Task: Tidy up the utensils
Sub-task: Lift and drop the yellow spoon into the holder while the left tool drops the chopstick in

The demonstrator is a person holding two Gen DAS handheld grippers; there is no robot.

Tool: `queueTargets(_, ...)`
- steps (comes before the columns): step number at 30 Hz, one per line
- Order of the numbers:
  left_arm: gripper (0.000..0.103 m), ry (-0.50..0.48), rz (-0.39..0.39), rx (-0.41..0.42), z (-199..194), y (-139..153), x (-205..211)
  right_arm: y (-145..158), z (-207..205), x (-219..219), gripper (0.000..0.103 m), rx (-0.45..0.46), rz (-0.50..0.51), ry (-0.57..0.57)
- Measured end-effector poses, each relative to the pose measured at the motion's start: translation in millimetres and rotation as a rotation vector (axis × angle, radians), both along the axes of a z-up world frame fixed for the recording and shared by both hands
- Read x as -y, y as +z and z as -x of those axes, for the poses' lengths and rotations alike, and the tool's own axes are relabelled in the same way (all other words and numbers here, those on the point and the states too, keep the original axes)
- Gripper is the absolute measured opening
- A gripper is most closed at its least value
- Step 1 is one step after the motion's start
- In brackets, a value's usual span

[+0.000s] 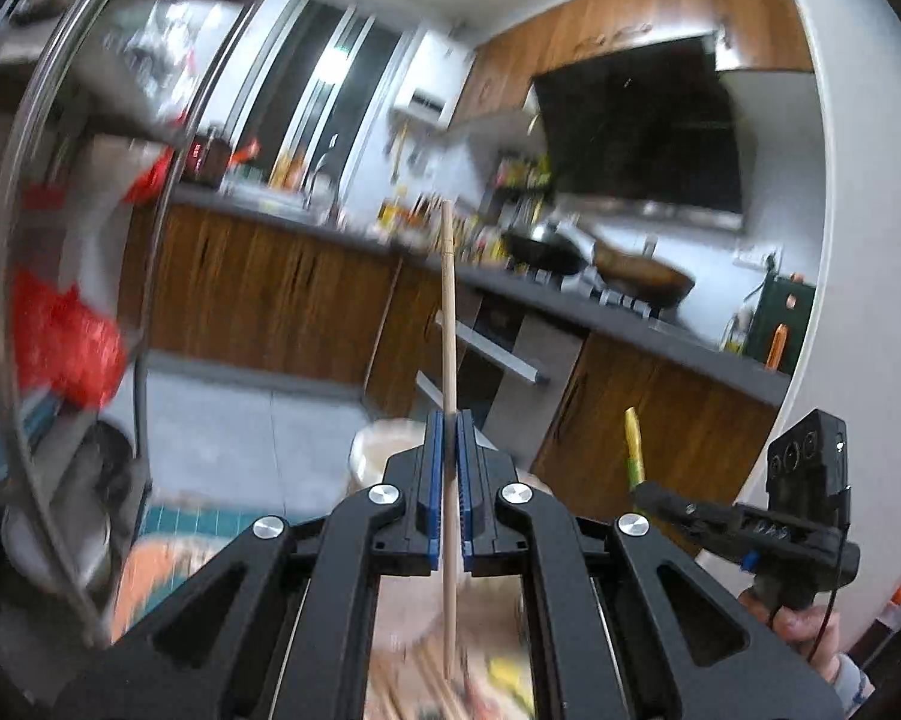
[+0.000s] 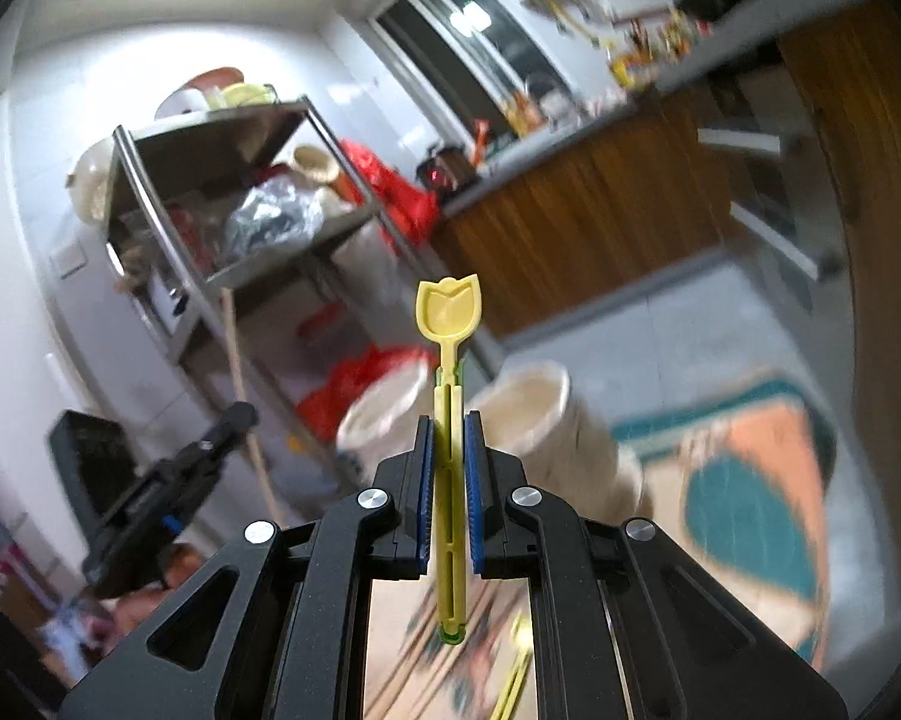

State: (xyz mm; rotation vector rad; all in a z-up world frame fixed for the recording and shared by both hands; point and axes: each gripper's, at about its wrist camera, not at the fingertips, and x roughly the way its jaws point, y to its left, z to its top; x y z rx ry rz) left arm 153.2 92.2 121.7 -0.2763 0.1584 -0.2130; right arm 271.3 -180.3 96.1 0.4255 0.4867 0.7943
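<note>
Chopstick [image 1: 449, 324] and yellow spoon [image 2: 449, 324] clamped above two empty cups [image 2: 519, 408].

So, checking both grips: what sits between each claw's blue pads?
Left wrist view: a wooden chopstick is clamped upright in the left claw. Right wrist view: a yellow tulip-tipped spoon is clamped in the right claw.

Each wrist view looks nearly level along its own fingers across the kitchen, sharing the wooden cabinets [image 1: 282, 294] [image 2: 576, 210].
</note>
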Motion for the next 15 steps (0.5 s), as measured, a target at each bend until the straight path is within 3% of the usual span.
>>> queueTargets(6, 0.004, 0.056, -0.004, 0.125, -28, 24, 5, 26, -22, -24, 0.011, 0.166, 0.050, -0.077)
queueTargets(11, 0.004, 0.089, -0.005, 0.148, -56, 16, 7, 23, -38, -45, 0.011, 0.199, 0.089, -0.102)
queueTargets(15, 0.004, 0.098, -0.020, 0.112, -75, 0, 11, 13, -48, -56, 0.011, 0.217, 0.156, -0.127)
